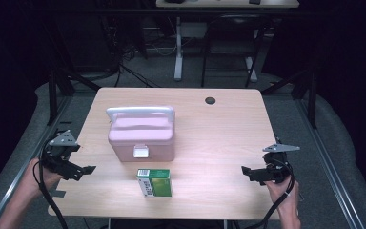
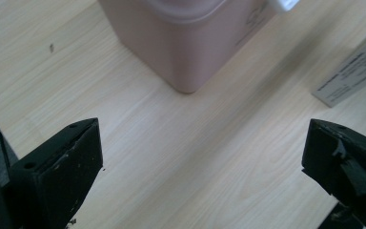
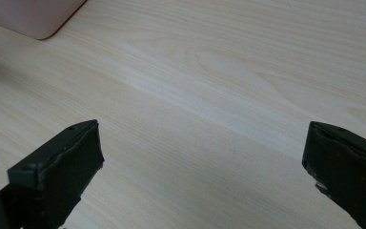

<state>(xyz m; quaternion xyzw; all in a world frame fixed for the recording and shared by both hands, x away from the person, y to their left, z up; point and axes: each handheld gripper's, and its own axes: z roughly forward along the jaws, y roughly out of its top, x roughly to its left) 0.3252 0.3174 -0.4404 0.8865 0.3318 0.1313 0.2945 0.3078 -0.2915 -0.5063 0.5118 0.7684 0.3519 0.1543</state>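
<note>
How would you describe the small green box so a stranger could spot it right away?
On the wooden table, find the pink case with a white handle. The green box lies flat just in front of it, nearer the person, the table's only green thing, with a white barcode panel.

Ahead of the left tongs (image 2: 202,157), the pink box (image 2: 186,43) and the green carton (image 2: 357,71) run past the frame edge, print blurred.

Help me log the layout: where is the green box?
High view: the green box lies near the table's front edge, just before the pink case, between both grippers.
</note>
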